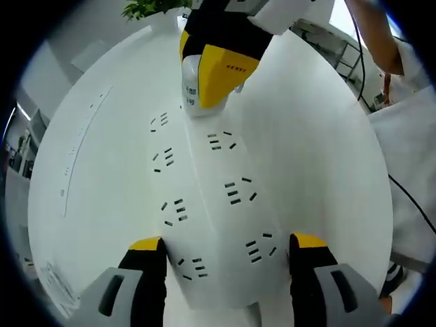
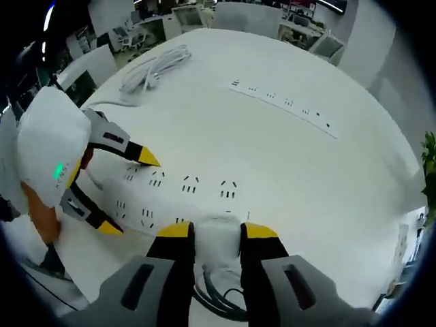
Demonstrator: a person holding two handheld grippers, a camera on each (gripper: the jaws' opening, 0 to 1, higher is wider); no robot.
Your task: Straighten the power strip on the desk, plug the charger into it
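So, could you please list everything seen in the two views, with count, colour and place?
power strip: one, white, on the desk, between the left fingers
charger: one, white, over the strip's other end
slim socket strip: one, white, flat on the desk
coiled cable: one, white, near the desk edge
plant: one, green, beyond the desk
desk: one, white
left gripper: yellow-tipped, open
right gripper: yellow-tipped, holds charger

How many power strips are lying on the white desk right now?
2: a wide white two-row power strip between both grippers, and a long narrow white power strip farther across the desk. More may be hidden.
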